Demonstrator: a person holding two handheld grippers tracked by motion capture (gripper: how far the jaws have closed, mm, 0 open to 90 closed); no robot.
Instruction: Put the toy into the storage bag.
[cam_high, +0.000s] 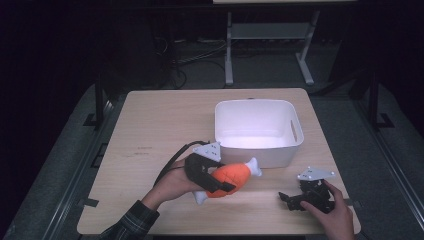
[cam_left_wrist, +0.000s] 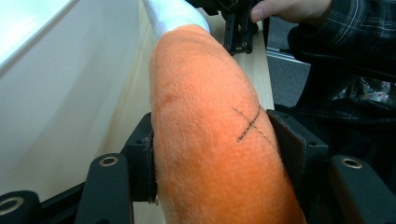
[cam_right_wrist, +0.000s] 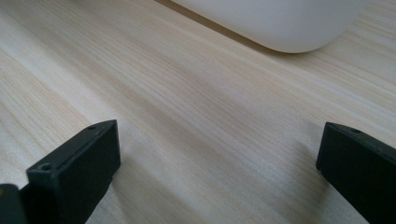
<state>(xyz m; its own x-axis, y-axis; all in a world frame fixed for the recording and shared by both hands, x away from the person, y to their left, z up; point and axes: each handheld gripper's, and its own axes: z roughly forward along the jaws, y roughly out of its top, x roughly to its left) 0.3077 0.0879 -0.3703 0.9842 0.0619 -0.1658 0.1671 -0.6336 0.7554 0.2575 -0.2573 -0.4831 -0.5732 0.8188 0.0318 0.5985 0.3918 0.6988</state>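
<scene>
The left gripper (cam_high: 216, 184) clamped the soft orange-and-white plush drumstick (cam_high: 231, 177) just before the white plastic bin (cam_high: 296, 131), the right gripper (cam_high: 295, 199) gaped empty, and the squashy body risked slipping free.

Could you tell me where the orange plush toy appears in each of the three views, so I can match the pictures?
High view: the orange plush toy is low and left of centre, clamped in the left gripper, just in front of the white tub.
Left gripper view: it sits in the middle, pinched between the two jaws.
Right gripper view: not in it.
Shared landmark: the white tub on the wooden table.
</scene>
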